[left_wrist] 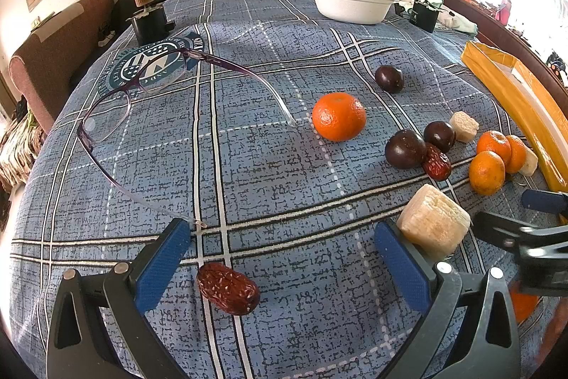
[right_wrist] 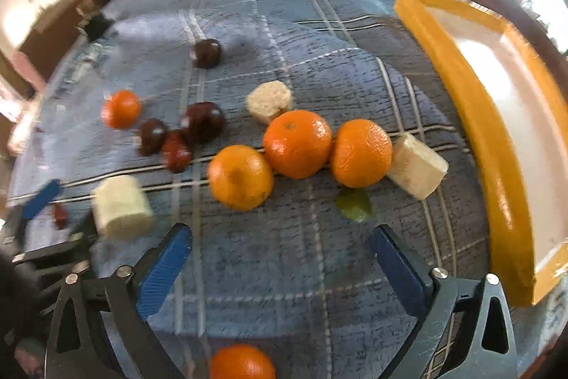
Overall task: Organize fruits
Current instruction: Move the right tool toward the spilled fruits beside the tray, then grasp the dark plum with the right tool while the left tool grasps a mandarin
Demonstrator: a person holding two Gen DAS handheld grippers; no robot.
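Right hand-held gripper (right_wrist: pixel 280 258), wide open and empty, alone shows the yellow tray's (right_wrist: pixel 472 116) white inside.

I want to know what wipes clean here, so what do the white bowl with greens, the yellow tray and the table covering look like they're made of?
White bowl: probably moulded pulp or foam, with a matte, thick rolled rim; could be plastic.
Yellow tray: looks like cardboard wrapped in glossy yellow tape, shiny walls with banding, and a smooth white floor.
Table covering: woven fabric, blue plaid with visible thread texture and soft folds.
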